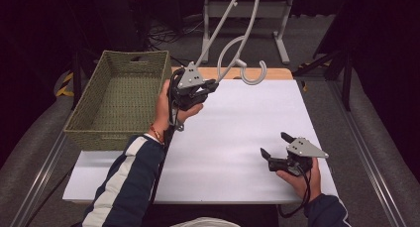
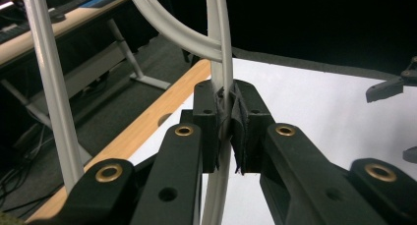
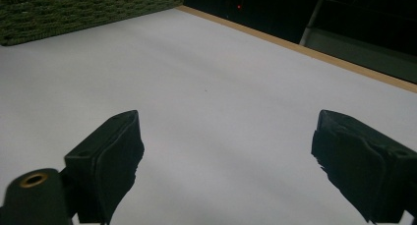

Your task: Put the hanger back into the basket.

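Note:
A pale grey plastic clothes hanger (image 1: 232,20) hangs in the air over the far edge of the table, its hook (image 1: 253,77) pointing down. My left gripper (image 1: 214,84) is shut on one of its thin bars, and in the left gripper view the bar (image 2: 223,48) runs up from between the closed pads of the left gripper (image 2: 227,122). My right gripper (image 1: 275,144) rests low at the near right of the white tabletop (image 1: 237,133). It is open with nothing between its wide-apart jaws, as the right gripper view also shows (image 3: 226,161).
A green woven basket (image 1: 86,95) stands at the table's left, and its wall (image 3: 74,9) is seen in the right gripper view. A wooden strip (image 1: 277,73) borders the far edge. White table legs (image 1: 280,36) and cables lie on the floor beyond.

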